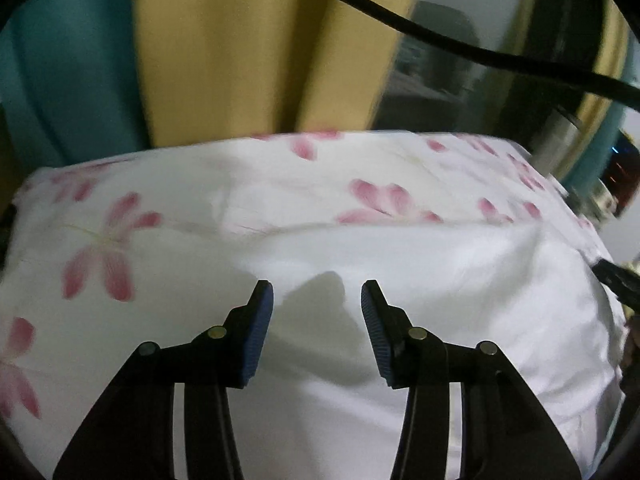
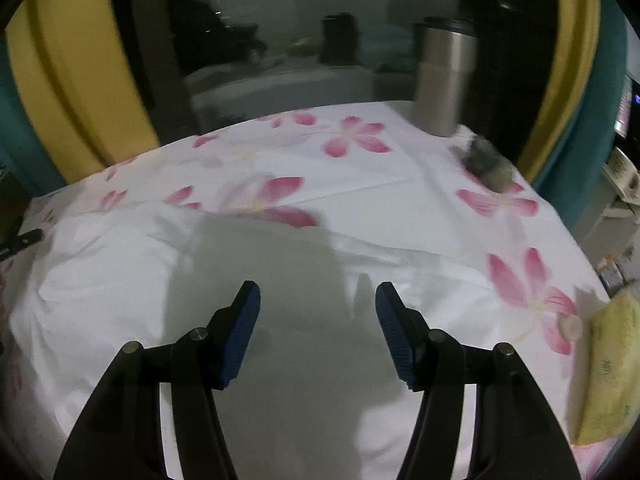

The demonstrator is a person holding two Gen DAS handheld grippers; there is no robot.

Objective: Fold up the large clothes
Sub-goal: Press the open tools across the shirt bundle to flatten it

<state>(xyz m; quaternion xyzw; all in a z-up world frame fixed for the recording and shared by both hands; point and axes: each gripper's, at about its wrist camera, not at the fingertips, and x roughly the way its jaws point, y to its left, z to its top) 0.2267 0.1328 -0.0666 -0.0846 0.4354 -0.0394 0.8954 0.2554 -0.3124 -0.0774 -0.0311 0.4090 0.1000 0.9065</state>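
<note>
Your left tongs (image 1: pixel 317 334) and right tongs (image 2: pixel 318 334) both stand wide and empty above the white garment (image 2: pixel 280 320) spread on the floral-covered surface (image 2: pixel 400 168), so take matching edges before folding toward the steel tumbler (image 2: pixel 444 80).

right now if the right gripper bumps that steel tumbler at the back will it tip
Probably. The tumbler is tall and narrow and stands on the soft floral sheet, so its footing looks unsteady. Likely rigid and smooth, so it may slide or roll once down. Whether it is full cannot be told.
</note>
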